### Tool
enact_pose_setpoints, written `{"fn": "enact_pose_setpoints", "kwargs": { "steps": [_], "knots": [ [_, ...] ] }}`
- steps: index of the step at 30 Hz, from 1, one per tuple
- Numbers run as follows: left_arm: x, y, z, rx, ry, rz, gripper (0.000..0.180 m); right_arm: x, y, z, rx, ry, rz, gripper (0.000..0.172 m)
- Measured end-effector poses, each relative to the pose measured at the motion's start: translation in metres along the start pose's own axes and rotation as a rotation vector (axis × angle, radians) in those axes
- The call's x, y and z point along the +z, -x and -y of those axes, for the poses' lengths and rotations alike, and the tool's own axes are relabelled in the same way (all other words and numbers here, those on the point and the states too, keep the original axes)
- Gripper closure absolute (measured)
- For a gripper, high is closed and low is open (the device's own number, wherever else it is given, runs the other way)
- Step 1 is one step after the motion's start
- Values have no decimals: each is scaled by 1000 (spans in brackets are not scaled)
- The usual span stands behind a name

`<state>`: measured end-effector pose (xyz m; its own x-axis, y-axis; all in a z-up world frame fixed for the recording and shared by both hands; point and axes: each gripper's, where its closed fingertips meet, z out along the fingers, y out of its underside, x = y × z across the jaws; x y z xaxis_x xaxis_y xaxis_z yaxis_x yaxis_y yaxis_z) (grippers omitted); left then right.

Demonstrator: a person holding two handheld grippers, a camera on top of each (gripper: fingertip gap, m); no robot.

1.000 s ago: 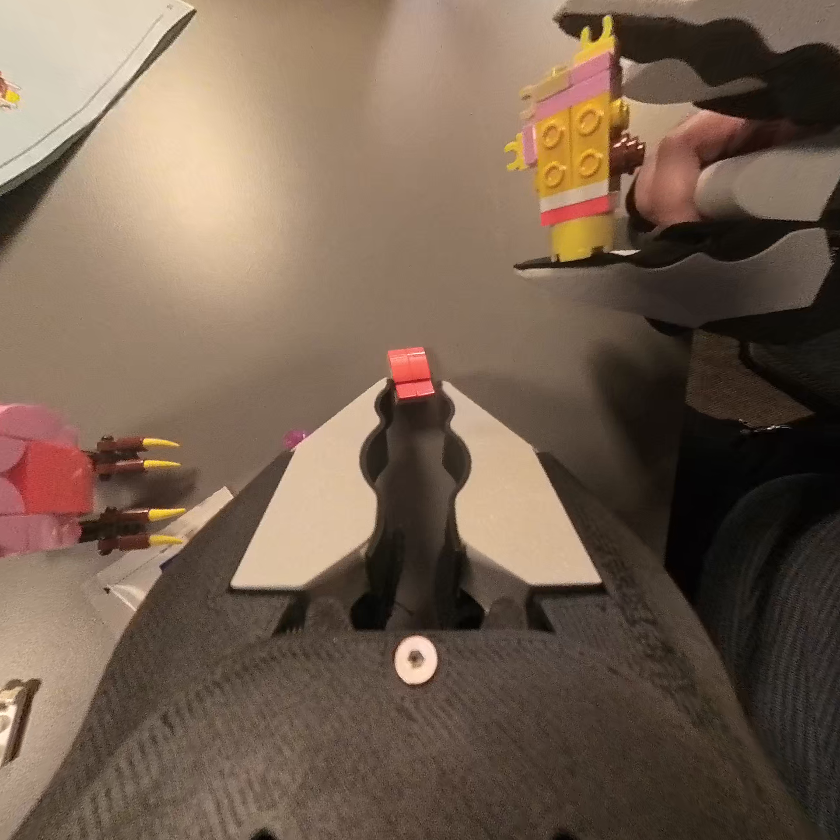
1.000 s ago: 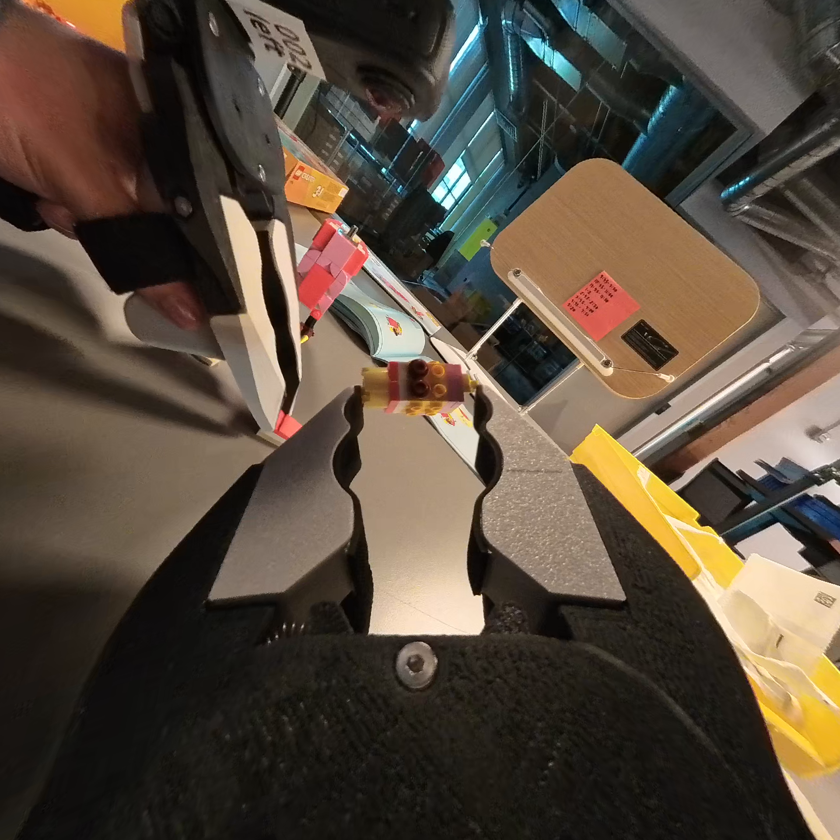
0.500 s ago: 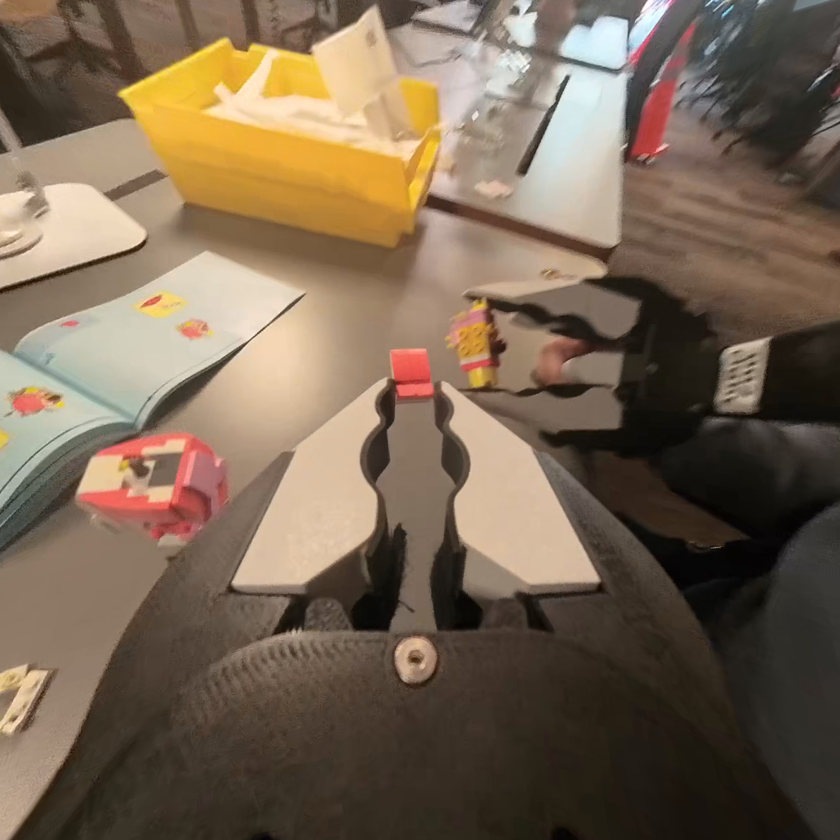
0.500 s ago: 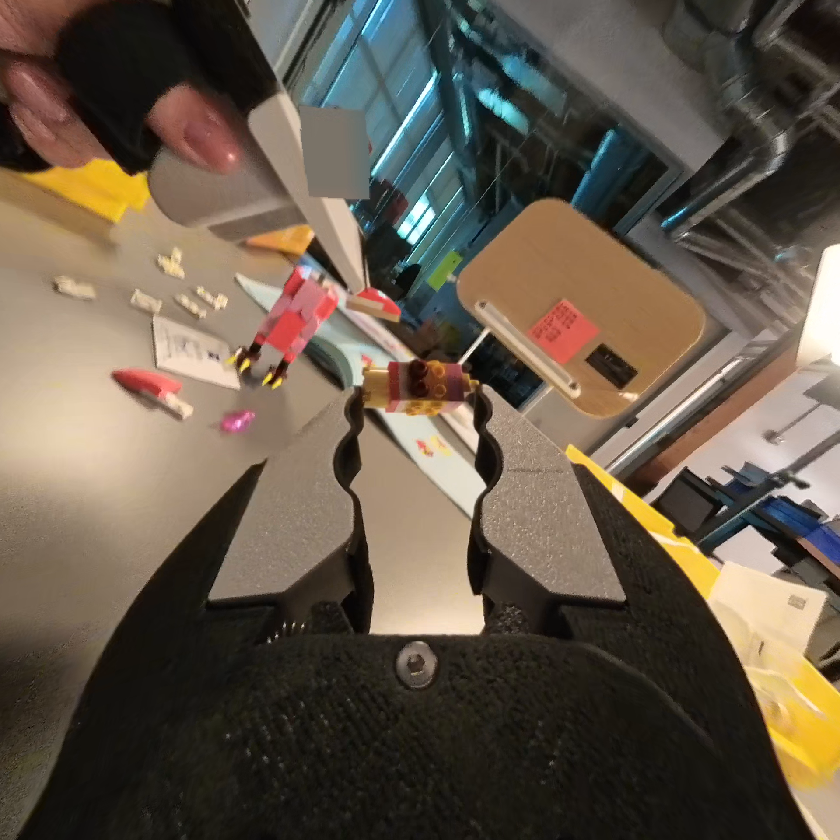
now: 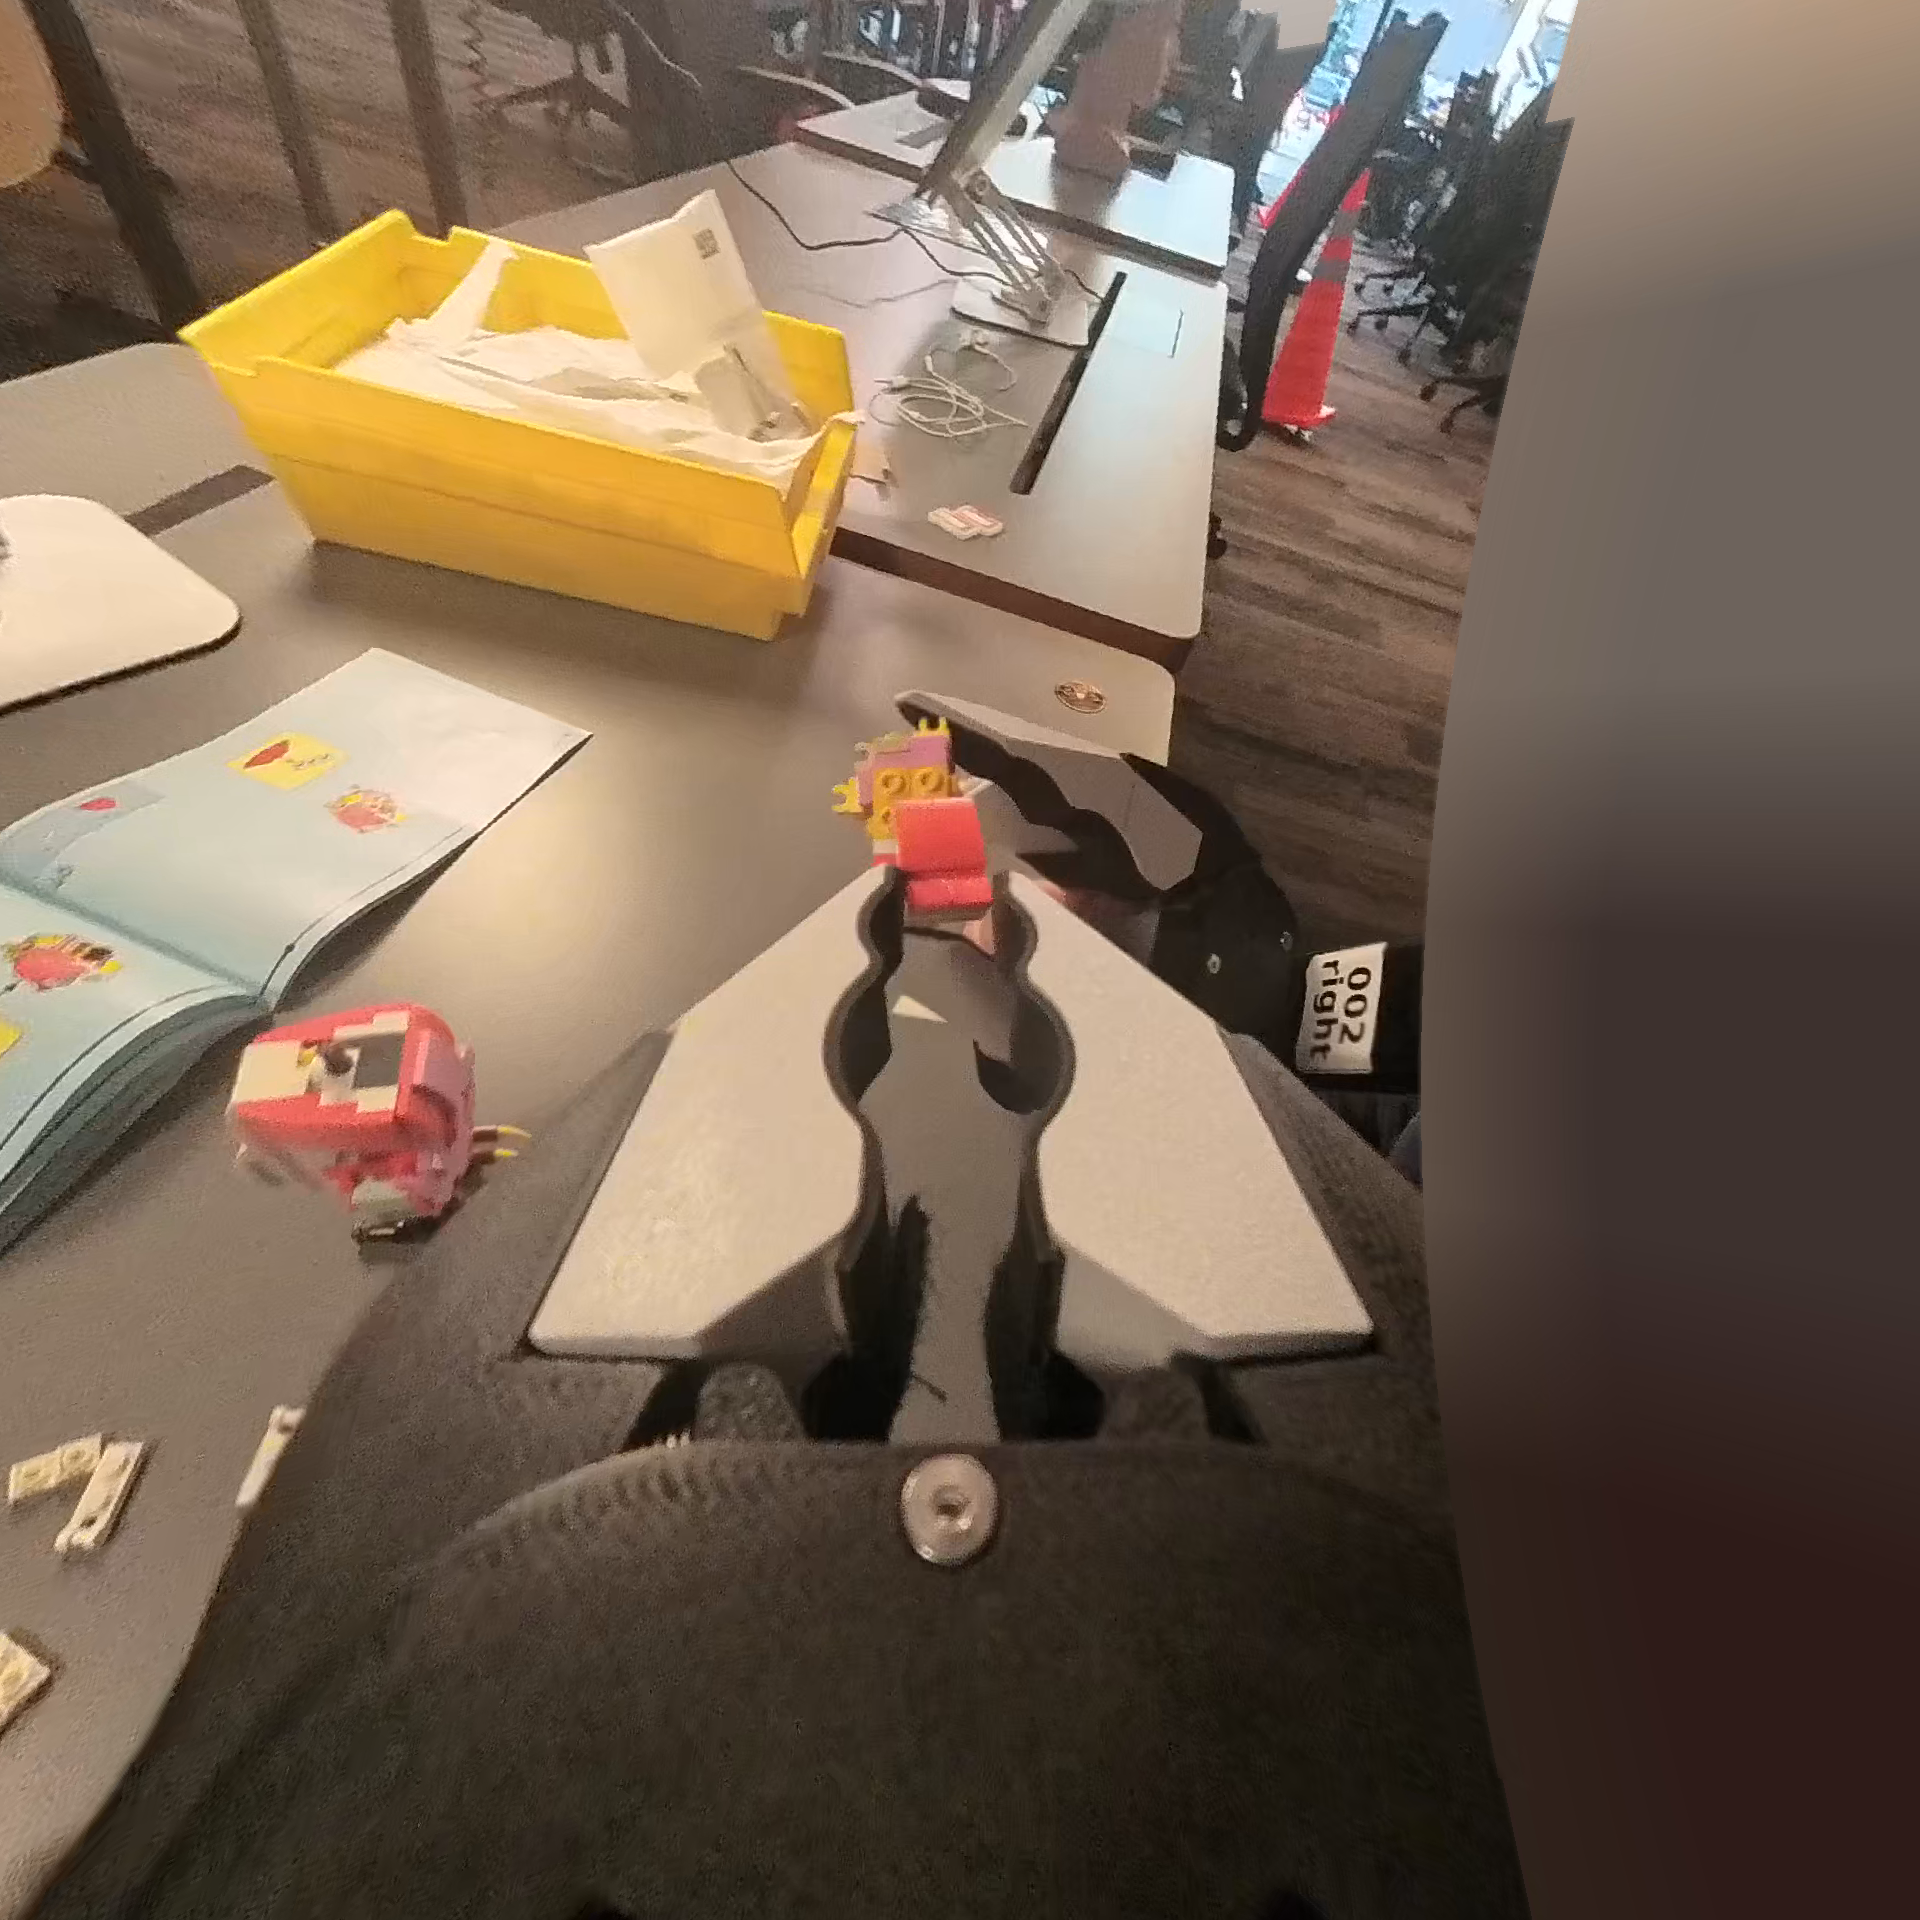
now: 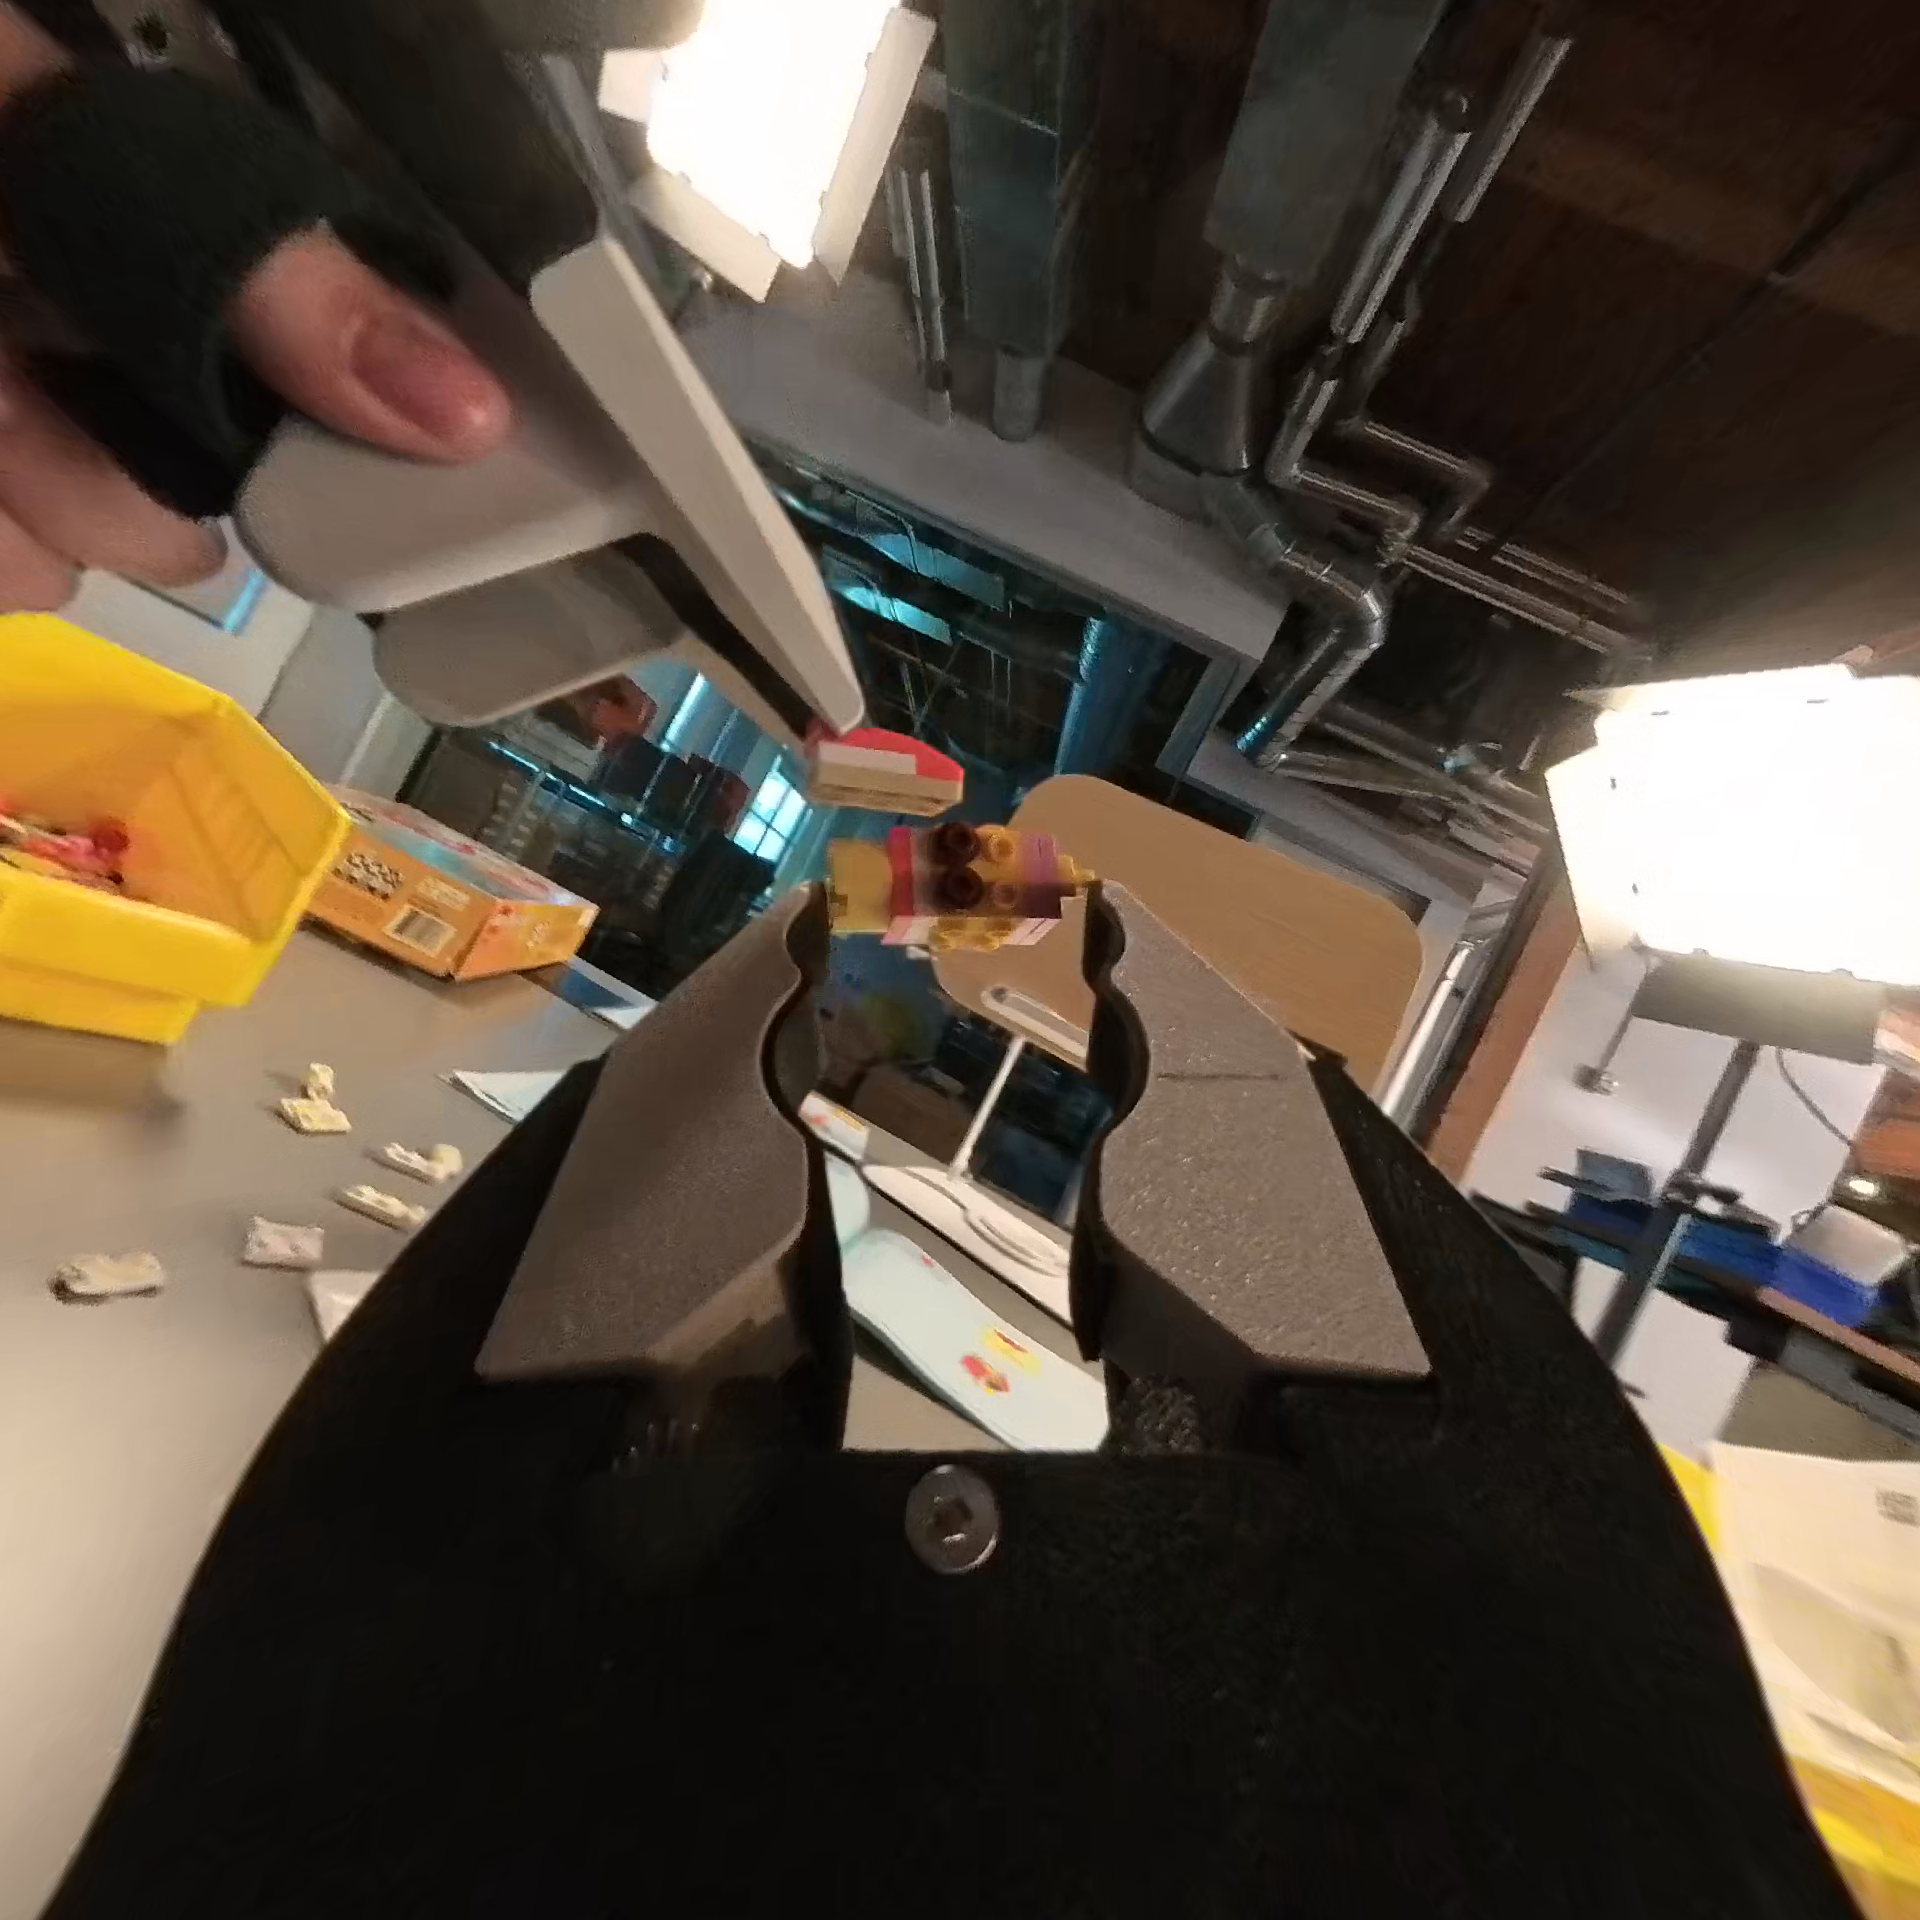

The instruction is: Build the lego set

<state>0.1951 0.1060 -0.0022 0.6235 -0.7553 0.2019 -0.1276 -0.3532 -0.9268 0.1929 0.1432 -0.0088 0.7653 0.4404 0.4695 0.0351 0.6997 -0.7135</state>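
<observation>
The left gripper (image 5: 940,894) pinched a small red brick piece (image 5: 938,857) in its fingers, now just above the yellow-and-pink brick model (image 6: 961,888), which the right gripper's (image 6: 956,914) fingers clamped end to end. A second ago they were well apart. Both look light, rigid, and liable to snap apart.

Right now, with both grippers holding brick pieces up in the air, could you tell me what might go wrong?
The left gripper pinches the small red piece only at its fingertips, so a nudge could twist it loose. The yellow and pink brick assembly in the right gripper hangs above the table; dropped, either might bounce off.
</observation>
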Motion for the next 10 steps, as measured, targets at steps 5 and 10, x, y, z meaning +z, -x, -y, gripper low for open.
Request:
{"fn": "enact_pose_setpoints", "kwargs": {
  "steps": [5, 10],
  "knots": [
    [-17, 11, -4, -17, -19, 57, 166, 3, 17, 4, 22, -18, 47, 124],
    [-22, 14, -9, -34, -24, 64, 166, 2, 18, 0, 50, -4, 74, 125]
  ]
}}
